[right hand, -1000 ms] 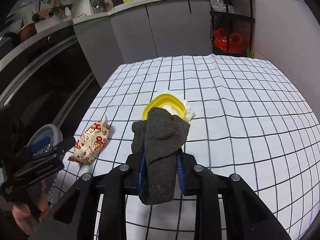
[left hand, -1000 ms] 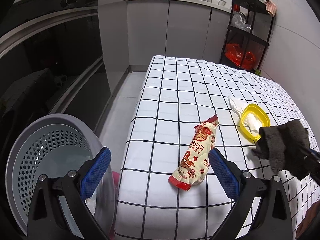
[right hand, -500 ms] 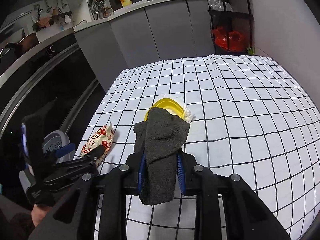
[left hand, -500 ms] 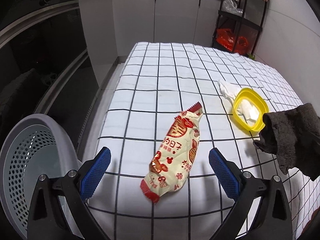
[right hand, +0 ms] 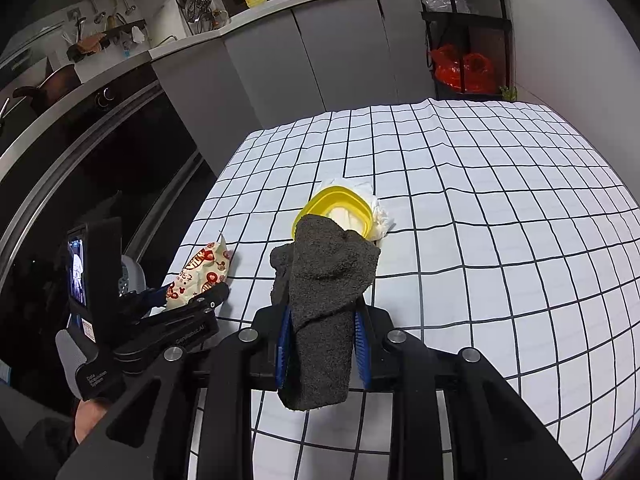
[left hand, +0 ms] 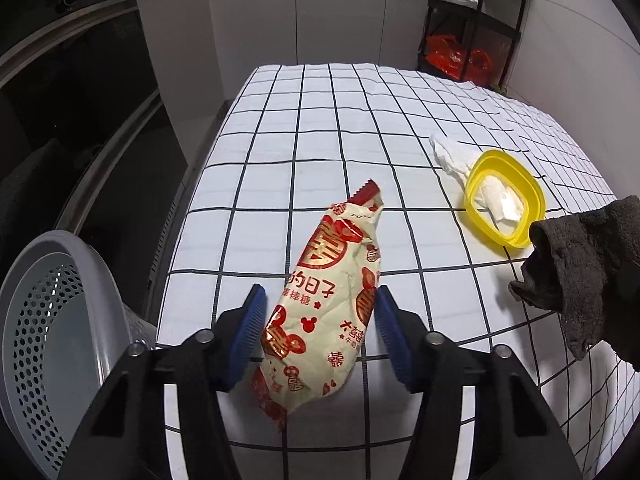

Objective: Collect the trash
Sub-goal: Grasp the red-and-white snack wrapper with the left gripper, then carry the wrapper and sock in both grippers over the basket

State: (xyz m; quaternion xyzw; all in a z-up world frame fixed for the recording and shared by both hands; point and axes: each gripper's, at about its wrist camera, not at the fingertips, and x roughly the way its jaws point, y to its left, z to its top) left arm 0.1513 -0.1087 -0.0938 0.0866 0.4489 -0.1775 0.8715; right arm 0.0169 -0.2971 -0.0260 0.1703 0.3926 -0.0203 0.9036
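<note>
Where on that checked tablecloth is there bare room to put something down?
The far half of the tablecloth, toward the grey cabinets, is bare, and so is its right side. The near left is crowded: the snack wrapper between the closing left gripper, then the yellow lid on crumpled tissue and the right gripper's dark cloth.

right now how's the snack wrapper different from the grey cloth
The snack wrapper is glossy cream with red print; the grey cloth is dark, fuzzy and plain. The wrapper lies flat on the checked tablecloth between the left gripper's closing jaws; the cloth hangs off the table, clamped in the right gripper. Both are soft and sit between blue pads.
</note>
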